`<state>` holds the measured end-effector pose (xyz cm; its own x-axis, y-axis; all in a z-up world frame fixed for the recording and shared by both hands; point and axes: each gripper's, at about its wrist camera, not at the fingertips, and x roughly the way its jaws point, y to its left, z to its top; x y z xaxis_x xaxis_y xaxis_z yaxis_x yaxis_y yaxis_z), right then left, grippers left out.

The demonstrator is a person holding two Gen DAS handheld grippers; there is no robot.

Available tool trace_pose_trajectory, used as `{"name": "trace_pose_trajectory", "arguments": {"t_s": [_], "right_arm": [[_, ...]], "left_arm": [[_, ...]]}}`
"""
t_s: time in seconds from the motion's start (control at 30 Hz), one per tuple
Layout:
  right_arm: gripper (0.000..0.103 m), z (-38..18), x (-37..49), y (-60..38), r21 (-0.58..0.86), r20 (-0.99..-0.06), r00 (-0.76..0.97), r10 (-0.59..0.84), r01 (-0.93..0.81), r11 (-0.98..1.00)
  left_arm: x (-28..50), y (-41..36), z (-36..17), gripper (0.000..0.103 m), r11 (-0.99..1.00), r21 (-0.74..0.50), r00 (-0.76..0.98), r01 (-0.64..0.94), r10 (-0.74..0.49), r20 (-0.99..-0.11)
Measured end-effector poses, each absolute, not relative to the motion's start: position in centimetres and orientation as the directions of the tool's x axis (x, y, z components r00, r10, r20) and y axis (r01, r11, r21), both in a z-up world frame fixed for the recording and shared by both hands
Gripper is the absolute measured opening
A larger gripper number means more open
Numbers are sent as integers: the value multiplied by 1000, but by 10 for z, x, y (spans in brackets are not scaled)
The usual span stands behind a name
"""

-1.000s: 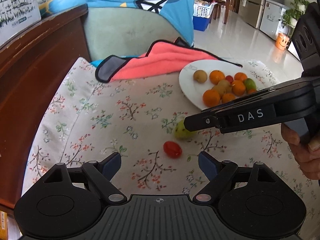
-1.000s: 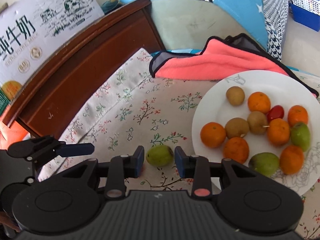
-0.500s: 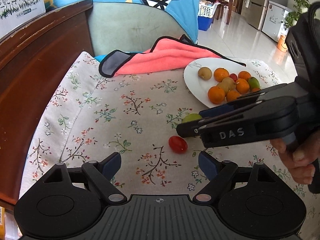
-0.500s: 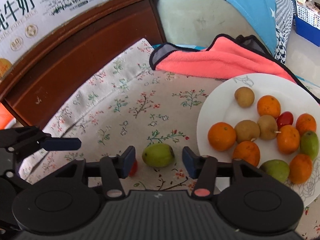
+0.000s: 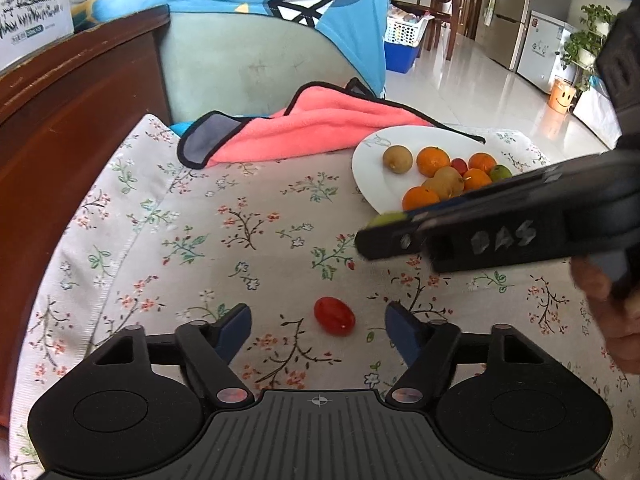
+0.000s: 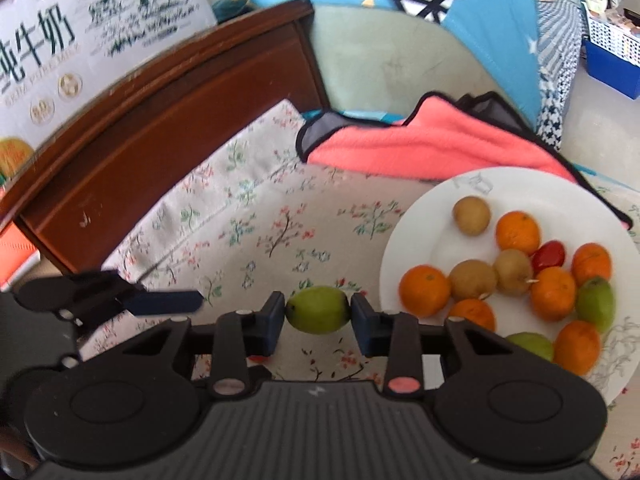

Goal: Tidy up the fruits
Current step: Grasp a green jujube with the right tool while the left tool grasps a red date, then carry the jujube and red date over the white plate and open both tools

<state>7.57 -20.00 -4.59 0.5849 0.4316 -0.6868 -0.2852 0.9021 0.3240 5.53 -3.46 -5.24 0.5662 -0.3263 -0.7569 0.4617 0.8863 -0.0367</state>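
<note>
Green fruit (image 6: 318, 309) (touching) between right tool (image 6: 318, 316) pads

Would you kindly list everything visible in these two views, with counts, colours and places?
plate: one, white, on the tablecloth's right.
oranges: six, orange, on the plate.
brown fruits: three, brown, on the plate.
green fruits: two, green, on the plate.
held green fruit: one, green, between the right tongs.
plate tomato: one, red, among the oranges.
loose tomato: one, red, on the tablecloth.
tablecloth: one, pale floral.
towel: one, pink, dark-edged, behind the plate.
left tongs: black, blue pads, closing around the loose tomato, not touching it.
right tongs: black, closing, pads pressing the held green fruit.
</note>
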Motion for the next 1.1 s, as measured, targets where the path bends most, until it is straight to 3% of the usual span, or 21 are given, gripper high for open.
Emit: {"name": "trace_pose_trajectory", "arguments": {"t_s": [0.07, 0.5, 0.67, 1.1], "right_arm": [[36, -42, 75, -206, 338, -678, 593, 434, -273, 901], [36, -31, 66, -225, 381, -657, 615, 437, -229, 896], [36, -30, 65, -229, 387, -657, 615, 436, -220, 895], [36, -16, 67, -272, 427, -622, 670, 406, -144, 893]], "left_arm": [[57, -37, -56, 59, 883, -38, 560, 467, -329, -761], [60, -48, -62, 35, 874, -45, 545, 484, -341, -766], [62, -50, -62, 20, 881, -45, 550, 471, -333, -766], [72, -60, -38, 20, 898, -106, 583, 427, -363, -727]]}}
